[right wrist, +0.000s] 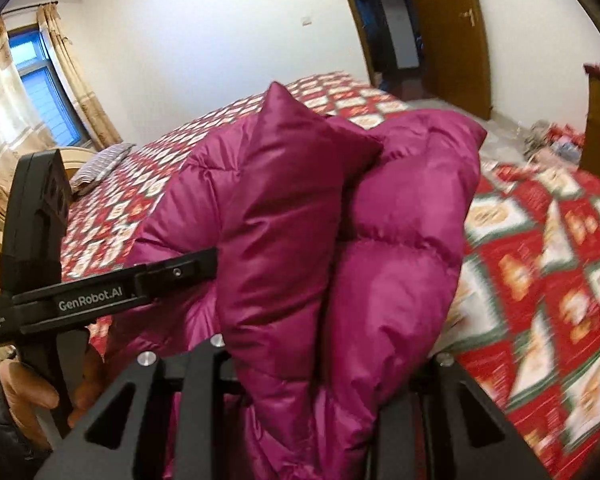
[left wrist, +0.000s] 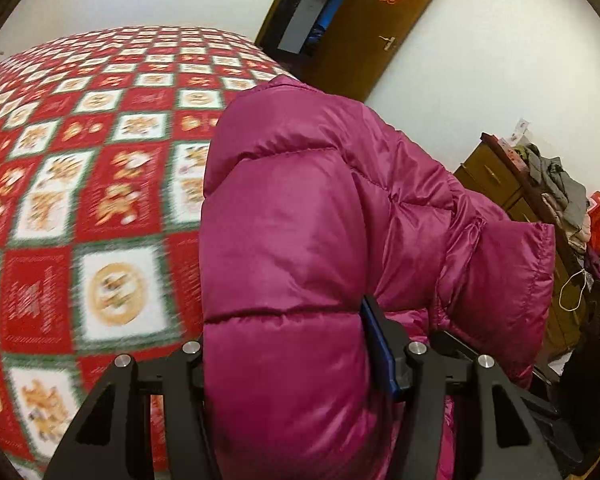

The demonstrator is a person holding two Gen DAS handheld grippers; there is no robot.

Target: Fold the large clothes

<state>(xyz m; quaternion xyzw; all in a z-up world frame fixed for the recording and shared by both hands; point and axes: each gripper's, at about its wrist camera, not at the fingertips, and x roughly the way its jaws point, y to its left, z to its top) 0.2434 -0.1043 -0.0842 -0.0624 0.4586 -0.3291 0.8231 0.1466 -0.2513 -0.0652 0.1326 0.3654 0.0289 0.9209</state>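
Note:
A shiny magenta puffer jacket (left wrist: 300, 200) bulges up between the fingers of my left gripper (left wrist: 288, 332), which is shut on a thick fold of it. The blue pad (left wrist: 376, 332) presses into the fabric on the right side. In the right wrist view the same jacket (right wrist: 284, 220) is bunched and lifted above the bed. My right gripper (right wrist: 332, 352) is shut on its near edge. One finger (right wrist: 180, 270) of the left gripper reaches into the jacket from the left, with a person's hand (right wrist: 28, 392) on its handle.
A red, white and green checked bedspread (left wrist: 100, 160) covers the bed under the jacket. A brown door (left wrist: 380, 28) stands behind. A wooden dresser (left wrist: 496, 176) piled with clothes (left wrist: 556, 184) is at the right. A striped pillow (right wrist: 100, 164) and a window (right wrist: 32, 80) lie far left.

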